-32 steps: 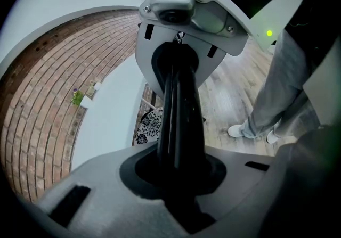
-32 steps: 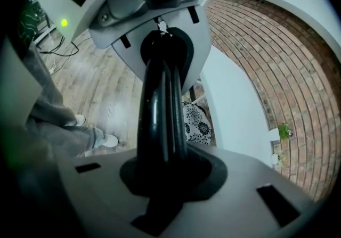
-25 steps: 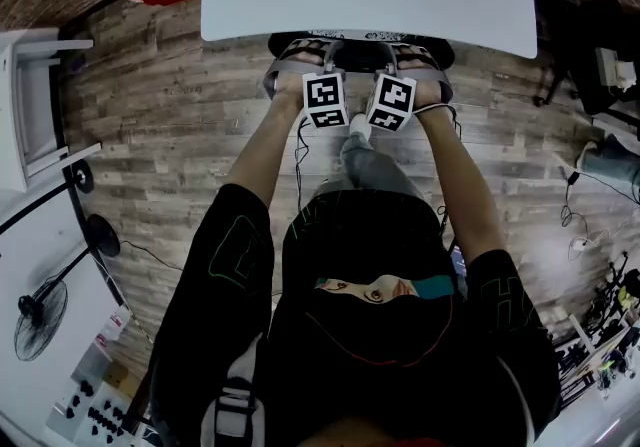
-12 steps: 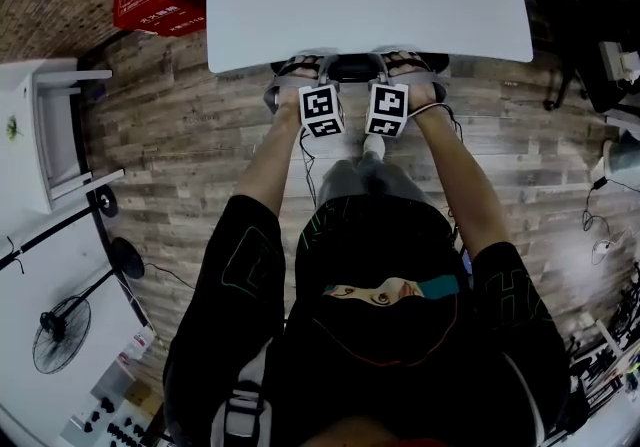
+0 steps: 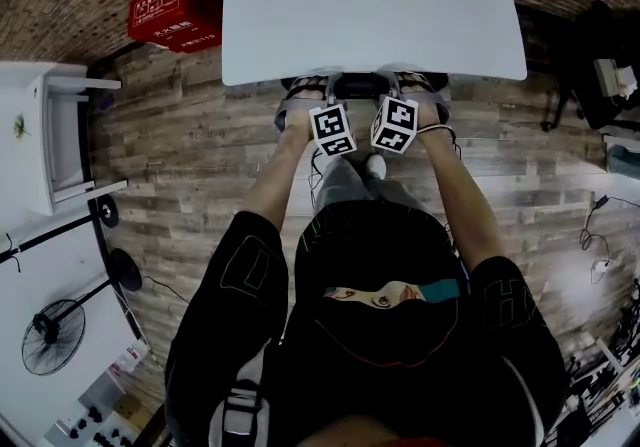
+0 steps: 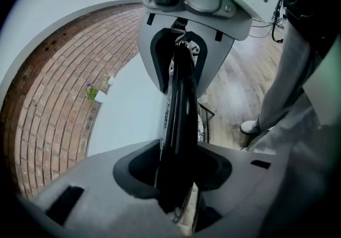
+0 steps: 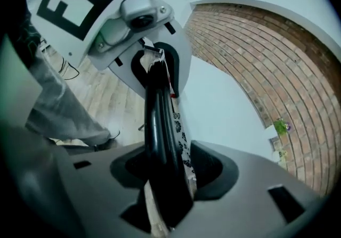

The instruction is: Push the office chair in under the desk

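Head view: the black office chair (image 5: pixel 358 85) sits under the white rectangular desk (image 5: pixel 370 5), and only a narrow strip of it shows at the desk's near edge. Your left gripper (image 5: pixel 303 90) and right gripper (image 5: pixel 425 87) are side by side at that strip.

Left gripper view: the jaws have just been opening and stand apart, with the black backrest rim (image 6: pixel 178 109) between them, unclamped.

Right gripper view: these jaws have also just been opening and stand wider apart, loose around the same rim
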`<state>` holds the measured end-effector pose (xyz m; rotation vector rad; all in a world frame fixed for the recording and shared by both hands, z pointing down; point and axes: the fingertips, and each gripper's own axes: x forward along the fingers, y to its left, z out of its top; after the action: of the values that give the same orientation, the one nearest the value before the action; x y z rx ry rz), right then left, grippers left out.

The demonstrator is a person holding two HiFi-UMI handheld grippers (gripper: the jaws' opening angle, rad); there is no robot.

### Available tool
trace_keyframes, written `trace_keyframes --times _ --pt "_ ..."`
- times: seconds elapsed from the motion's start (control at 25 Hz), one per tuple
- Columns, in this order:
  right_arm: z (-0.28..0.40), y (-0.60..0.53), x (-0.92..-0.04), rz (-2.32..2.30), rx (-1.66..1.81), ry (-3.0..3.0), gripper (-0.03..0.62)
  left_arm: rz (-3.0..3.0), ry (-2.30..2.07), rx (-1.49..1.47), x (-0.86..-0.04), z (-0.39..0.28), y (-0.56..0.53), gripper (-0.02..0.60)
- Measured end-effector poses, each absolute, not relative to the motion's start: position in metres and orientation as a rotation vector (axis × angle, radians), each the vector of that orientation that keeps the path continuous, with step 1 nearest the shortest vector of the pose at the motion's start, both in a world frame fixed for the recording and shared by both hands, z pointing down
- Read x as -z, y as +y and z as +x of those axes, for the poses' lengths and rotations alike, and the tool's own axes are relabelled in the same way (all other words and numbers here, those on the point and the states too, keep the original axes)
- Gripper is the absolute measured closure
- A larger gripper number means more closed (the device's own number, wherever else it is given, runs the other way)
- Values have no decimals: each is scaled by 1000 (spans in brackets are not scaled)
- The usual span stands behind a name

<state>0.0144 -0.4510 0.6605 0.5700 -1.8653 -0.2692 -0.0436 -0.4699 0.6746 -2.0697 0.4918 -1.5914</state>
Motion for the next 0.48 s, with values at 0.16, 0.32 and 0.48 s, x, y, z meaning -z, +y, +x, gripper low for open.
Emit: trace_keyframes --times 0.16,0.32,0.48 --pt "17 -447 -650 587 215 -1868 388 -2070 539 1597 -665 -49 -468 414" --pt "18 -431 -629 570 105 -1975 398 -2107 486 1630 -661 -55 -456 412" --pt "25 -434 -589 614 -66 -2125 421 -2186 338 1582 -640 -52 -438 414"
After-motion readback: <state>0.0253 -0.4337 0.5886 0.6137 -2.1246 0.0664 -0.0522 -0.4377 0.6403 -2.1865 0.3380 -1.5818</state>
